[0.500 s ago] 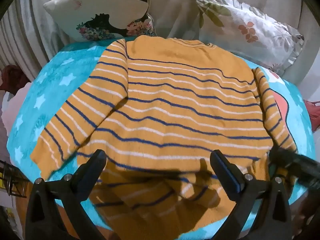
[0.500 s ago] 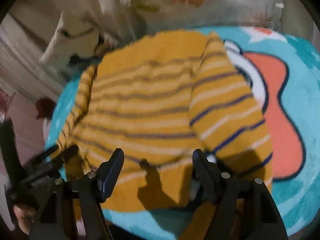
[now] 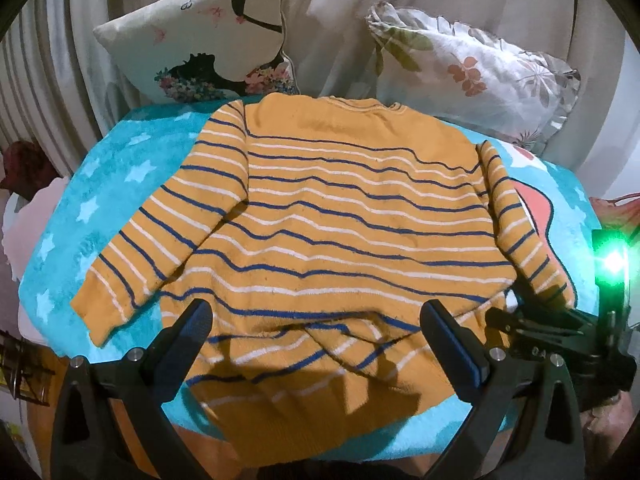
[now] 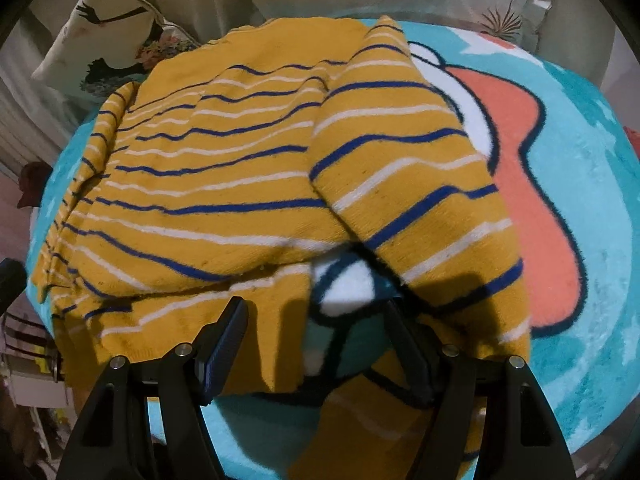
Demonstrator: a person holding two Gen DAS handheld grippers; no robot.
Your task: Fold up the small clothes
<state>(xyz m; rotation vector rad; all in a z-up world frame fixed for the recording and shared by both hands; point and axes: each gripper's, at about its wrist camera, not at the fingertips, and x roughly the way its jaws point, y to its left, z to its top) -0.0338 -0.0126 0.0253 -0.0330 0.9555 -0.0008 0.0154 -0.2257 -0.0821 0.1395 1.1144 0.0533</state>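
An orange sweater [image 3: 344, 216] with blue and white stripes lies flat, front down or up I cannot tell, on a turquoise blanket [image 3: 100, 200]. Its left sleeve [image 3: 160, 232] angles out; its right sleeve [image 4: 420, 184] lies along the body's edge. My left gripper [image 3: 320, 336] hovers open above the hem, nothing between its fingers. My right gripper [image 4: 316, 340] is open above the gap between the hem corner [image 4: 260, 340] and the right cuff [image 4: 480, 320]. In the left wrist view the right gripper [image 3: 536, 320] shows by the right cuff, with a green light on it.
Two patterned cushions [image 3: 208, 48] [image 3: 472, 76] lean against a pale curtain behind the blanket. The blanket carries a large coral and white cartoon print [image 4: 532, 184] right of the sweater. The hem hangs over the blanket's near edge [image 3: 400, 440].
The left gripper has drawn back a little, so more of the hem shows. The right gripper has moved closer in over the right sleeve and hem corner. Both stay open.
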